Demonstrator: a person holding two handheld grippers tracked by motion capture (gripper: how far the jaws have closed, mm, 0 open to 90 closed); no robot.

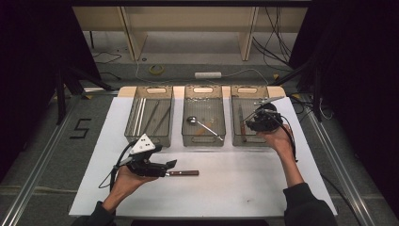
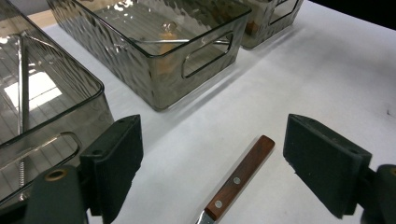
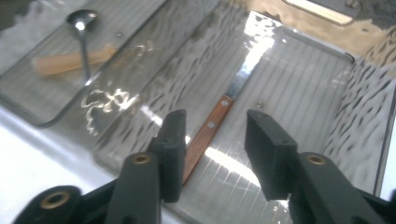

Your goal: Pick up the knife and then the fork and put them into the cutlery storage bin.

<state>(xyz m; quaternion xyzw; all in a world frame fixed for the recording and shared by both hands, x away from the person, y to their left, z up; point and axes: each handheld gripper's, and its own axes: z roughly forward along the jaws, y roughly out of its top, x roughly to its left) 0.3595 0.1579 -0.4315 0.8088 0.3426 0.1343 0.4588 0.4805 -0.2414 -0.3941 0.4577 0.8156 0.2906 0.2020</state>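
Two grippers gape wide: left gripper [image 2: 212, 158] straddles a wooden-handled steel knife [image 2: 240, 176] on the white worktop [image 2: 327, 74], lower frame; right gripper [image 3: 212, 149] hovers over another wooden-handled knife [image 3: 210, 128] in a clear plastic bin [image 3: 327, 93].

Loads of bare white tabletop [image 1: 235, 188] along the near side, just a wooden-handled knife [image 1: 183, 173] lying on it. Farther back three smoky clear plastic bins [image 1: 203, 123] sit in a row with only narrow gaps between them, so their walls block any low sideways pass.

white table [image 1: 244, 188], 3 bins [image 1: 203, 139], knife [image 1: 182, 173]
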